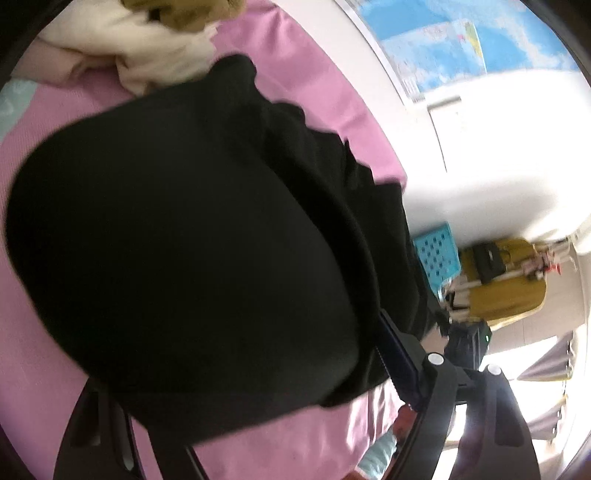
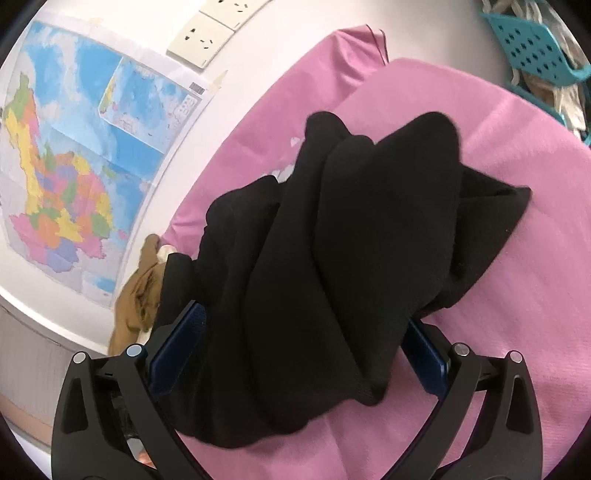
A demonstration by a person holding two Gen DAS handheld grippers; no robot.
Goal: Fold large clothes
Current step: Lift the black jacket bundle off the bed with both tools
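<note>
A large black garment (image 1: 192, 236) lies bunched on a pink sheet (image 1: 303, 85). It fills most of the left wrist view and drapes over my left gripper (image 1: 258, 391); only the right blue pad (image 1: 397, 354) shows, so its state is hidden. In the right wrist view the same black garment (image 2: 332, 251) lies in thick folds between my right gripper's (image 2: 303, 343) wide-apart fingers, blue pads (image 2: 177, 343) on either side of the cloth without pinching it.
Cream and tan clothes (image 1: 147, 48) lie at the sheet's far end; tan cloth (image 2: 138, 295) also shows by the wall. A map (image 2: 74, 155) and wall sockets (image 2: 210, 33) are on the white wall. A teal perforated basket (image 2: 535, 51) and a yellow bag (image 1: 509, 280) stand beside the bed.
</note>
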